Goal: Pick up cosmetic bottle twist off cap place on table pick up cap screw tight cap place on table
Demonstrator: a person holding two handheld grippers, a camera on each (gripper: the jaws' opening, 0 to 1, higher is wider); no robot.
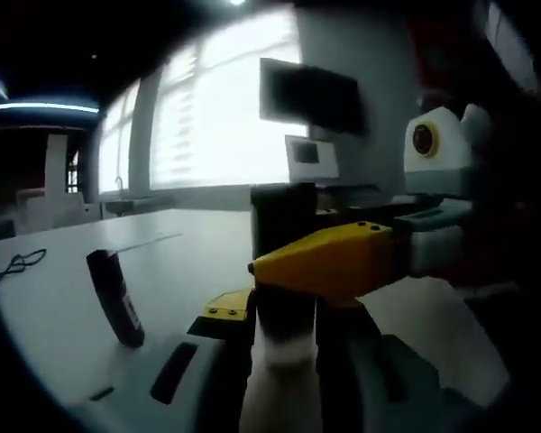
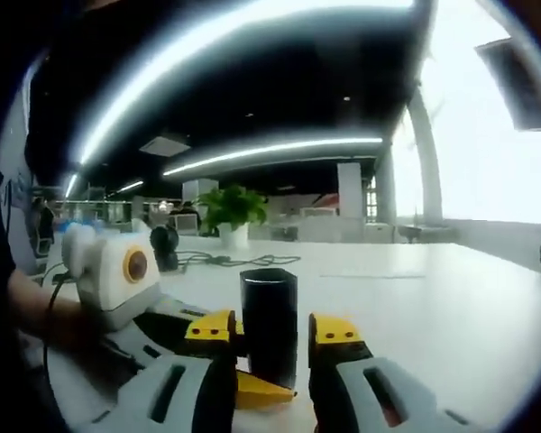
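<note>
The wide white bench point(image 2: 451, 307) carries the work. The cosmetic bottle stands upright, long axis vertical, its black cylindrical cap point(image 2: 269, 311) uppermost.

In the left gripper view, the white lower body of the bottle point(image 1: 279, 370) sits between the left gripper point(image 1: 284, 347) fingers, which are clenched on it. The right gripper point(image 1: 343, 262), yellow-tipped, crosses in front of the cap from the right. A small dark upright device point(image 1: 115, 296) stands on the bench to the left of the fingers.

In the right gripper view, the right gripper point(image 2: 270, 347) fingers are clamped on the black cap, one yellow pad on each side. A potted green plant point(image 2: 232, 212) stands well beyond the fingers.
</note>
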